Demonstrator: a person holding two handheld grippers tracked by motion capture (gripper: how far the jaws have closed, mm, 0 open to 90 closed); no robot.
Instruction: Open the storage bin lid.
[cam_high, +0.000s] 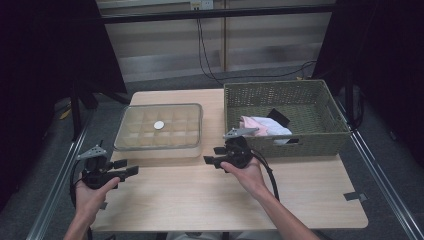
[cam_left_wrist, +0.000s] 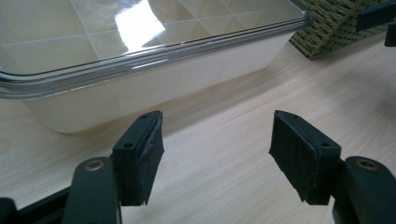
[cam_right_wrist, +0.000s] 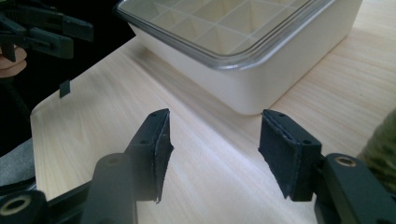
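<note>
A white compartment box (cam_high: 159, 150) with a clear lid sits on the wooden table (cam_high: 200, 200), and a small round white thing (cam_high: 159, 125) shows on top of it. My left gripper (cam_high: 127, 168) hovers off the box's near left corner, open and empty. My right gripper (cam_high: 213, 155) is open and empty too, at the box's near right corner, pointing left. In the left gripper view the jaws (cam_left_wrist: 217, 121) stand wide apart in front of the box wall (cam_left_wrist: 154, 79). The right gripper view has its jaws (cam_right_wrist: 215, 116) apart over bare wood, near the box corner (cam_right_wrist: 261, 84).
A green woven basket (cam_high: 285, 145) stands right of the box, holding pink and white cloths (cam_high: 260, 125) and something black. Its corner (cam_left_wrist: 327, 28) appears in the left gripper view. Bare tabletop lies in front of both hands. Bits of tape mark the table's right edge (cam_high: 354, 196).
</note>
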